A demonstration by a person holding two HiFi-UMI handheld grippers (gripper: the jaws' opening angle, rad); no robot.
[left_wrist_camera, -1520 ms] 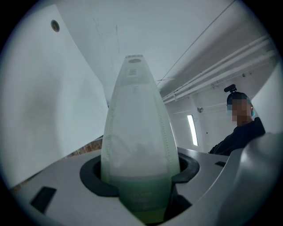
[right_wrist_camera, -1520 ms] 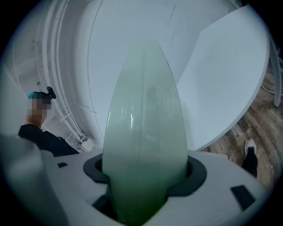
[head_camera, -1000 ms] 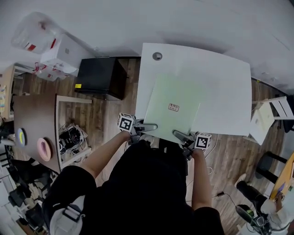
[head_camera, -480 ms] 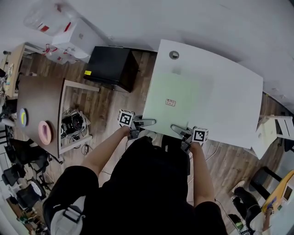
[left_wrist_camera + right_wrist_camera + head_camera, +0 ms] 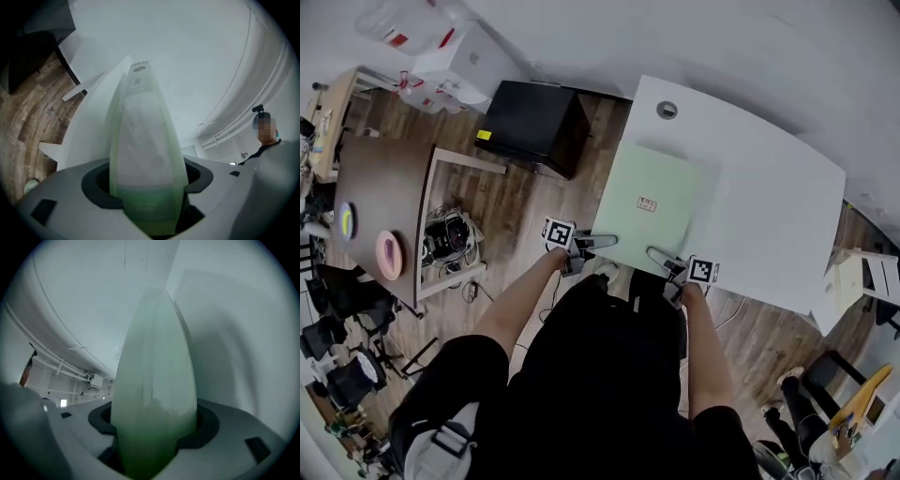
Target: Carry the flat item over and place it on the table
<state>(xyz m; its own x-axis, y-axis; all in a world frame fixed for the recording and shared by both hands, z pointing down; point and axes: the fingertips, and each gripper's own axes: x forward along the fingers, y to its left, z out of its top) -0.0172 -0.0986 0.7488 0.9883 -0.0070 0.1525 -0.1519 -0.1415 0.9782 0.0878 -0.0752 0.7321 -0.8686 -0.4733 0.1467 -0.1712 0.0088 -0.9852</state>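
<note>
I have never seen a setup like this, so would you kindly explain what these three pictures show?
No robot here: a person holds tongs in each hand. The head view looks down from the person's head at the left tongs, the right tongs and a white table. The other two views come from cameras riding on the tongs, looking along their jaws. Both tongs grip the near edge of a pale green sheet held over the table. The left jaws have just been opening slightly, sheet between them.

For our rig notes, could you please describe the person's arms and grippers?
Left gripper and right gripper are grey, each with a white cube of black square markers. Sleeves: short, black. Left jaws have just been opening, sheet between them.
</note>
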